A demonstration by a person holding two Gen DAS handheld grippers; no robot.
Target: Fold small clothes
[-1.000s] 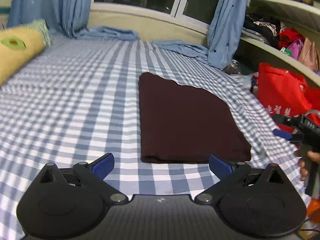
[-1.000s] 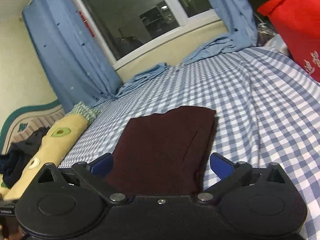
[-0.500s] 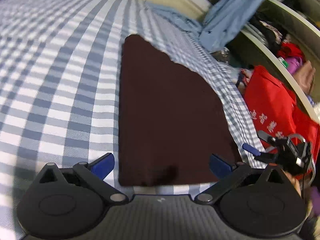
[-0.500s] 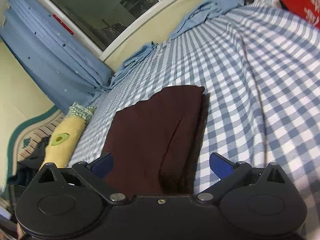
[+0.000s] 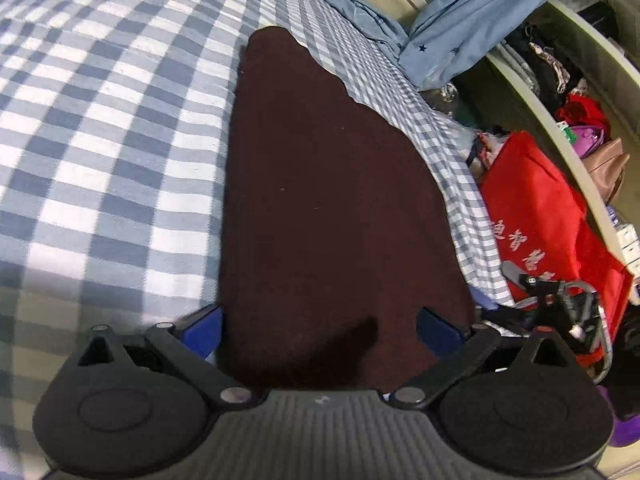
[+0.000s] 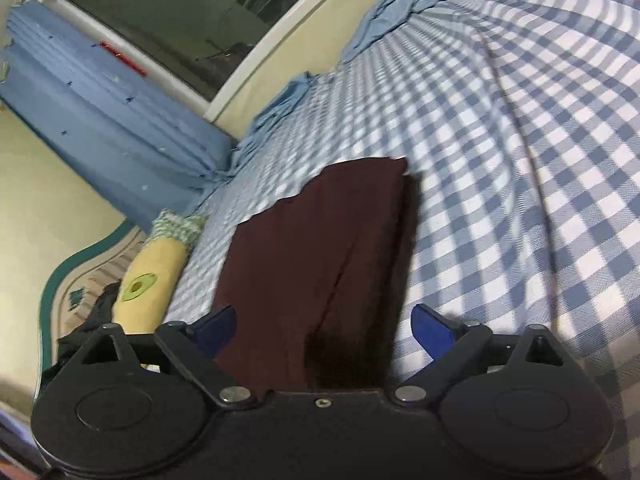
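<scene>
We find the cloth [image 5: 332,200] flat on the checked bed [image 5: 100,140] and larger in both views than a second ago — both grippers have come down over its near edge. Left gripper [image 5: 320,326] gapes; right gripper [image 6: 324,326], wide apart, has just narrowed slightly — neither pinches it.

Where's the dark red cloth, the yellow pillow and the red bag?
Cloth [image 5: 332,208]: left wrist view, middle of the cloth.
Pillow [image 6: 156,268]: right wrist view, its yellow middle.
Bag [image 5: 532,204]: left wrist view, plain red front.
</scene>
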